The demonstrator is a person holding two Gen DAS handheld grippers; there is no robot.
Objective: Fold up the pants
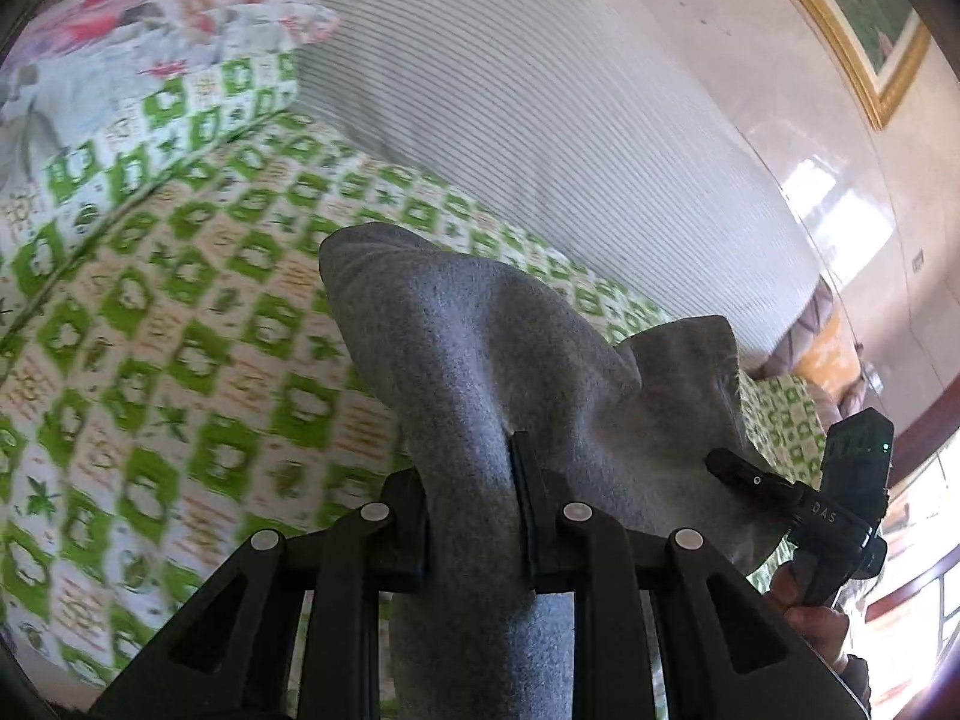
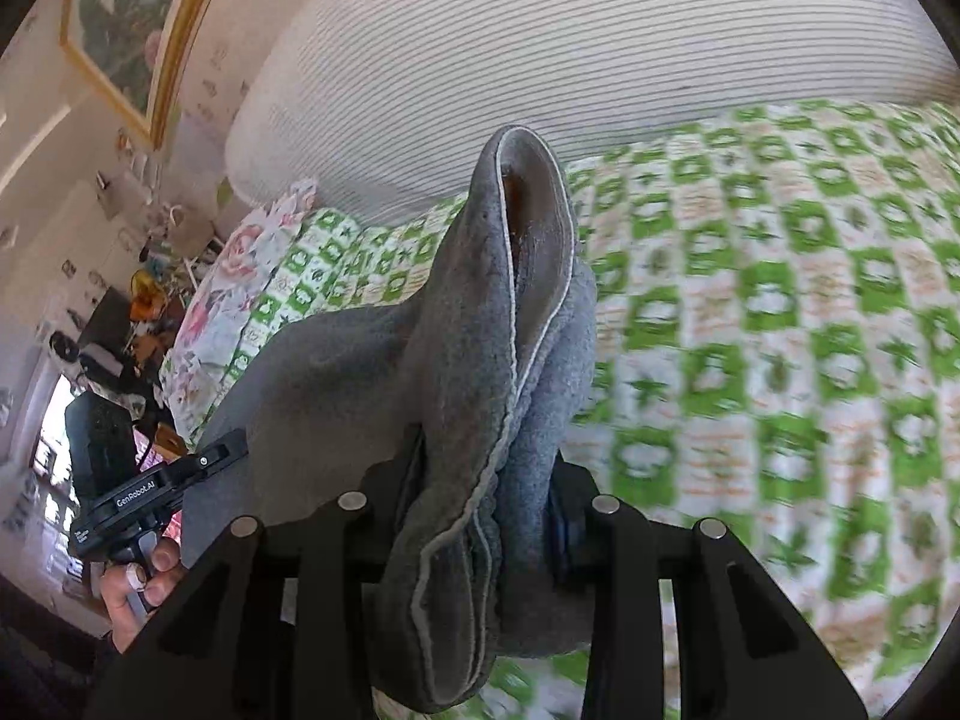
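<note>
My left gripper (image 1: 474, 510) is clamped on a thick fold of the soft grey fleece pants (image 1: 480, 360), jaws drawn narrow with the cloth pinched between the black pads. From the left wrist camera the fabric rises out of the jaws towards 12 o'clock, ending in a rounded peak, and a second flap spreads off towards 2 o'clock. There my right gripper (image 1: 729, 465) bites the same garment, with my right hand (image 1: 810, 612) wrapped around its handle at about 4 o'clock.

From the right wrist camera, my right gripper (image 2: 486, 498) is likewise closed on a bunched wad of the grey fleece pants (image 2: 480, 360), held partly apart by the bulk of the layers. A pale stitched hem runs up the fold to an open loop of cloth at 12 o'clock. At 9 o'clock my left gripper (image 2: 231, 450) grips a stretched panel of the pants, my left hand (image 2: 141, 582) below it at 8 o'clock.

The pants hang lifted between both tools above the bed's green-and-white patterned quilt (image 1: 180, 330), which fills the 9 o'clock side of the left view and the 3 o'clock side of the right. A white ribbed headboard cushion (image 2: 600, 60) stands at 12 o'clock, a floral pillow (image 1: 150, 30) at 10 o'clock in the left view, and a gold-framed picture (image 2: 132, 18) on the wall.
</note>
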